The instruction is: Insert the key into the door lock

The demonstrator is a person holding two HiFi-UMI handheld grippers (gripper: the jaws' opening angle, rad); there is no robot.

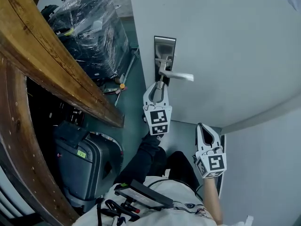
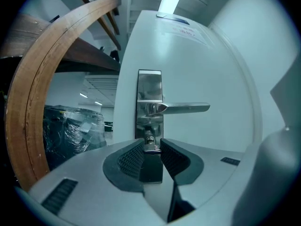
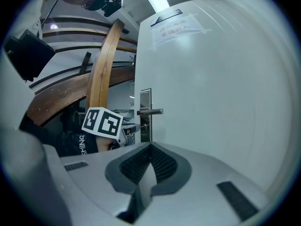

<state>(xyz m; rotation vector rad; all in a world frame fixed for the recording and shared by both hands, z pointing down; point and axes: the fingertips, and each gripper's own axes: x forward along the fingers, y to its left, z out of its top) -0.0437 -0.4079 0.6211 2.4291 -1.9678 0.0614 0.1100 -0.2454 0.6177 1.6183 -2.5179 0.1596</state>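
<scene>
A white door (image 1: 230, 41) carries a steel lock plate (image 1: 164, 51) with a lever handle (image 1: 178, 75). In the left gripper view the keyhole cylinder (image 2: 149, 139) sits just below the handle (image 2: 178, 108). My left gripper (image 1: 160, 85) is up at the plate, shut on a small metal key (image 2: 151, 148) pinched between its ribbed pads (image 2: 131, 158). The key's front end meets the cylinder; how deep it sits is hidden. My right gripper (image 1: 203, 127) hangs lower and further back from the door, shut (image 3: 149, 149) with nothing in it.
A curved wooden beam (image 1: 56, 60) runs along the left. Behind it are plastic-wrapped goods (image 1: 89, 27) and a dark suitcase (image 1: 89, 159). Small tools (image 1: 117, 89) lie on the floor by the door's edge. A paper notice (image 3: 175, 28) is stuck high on the door.
</scene>
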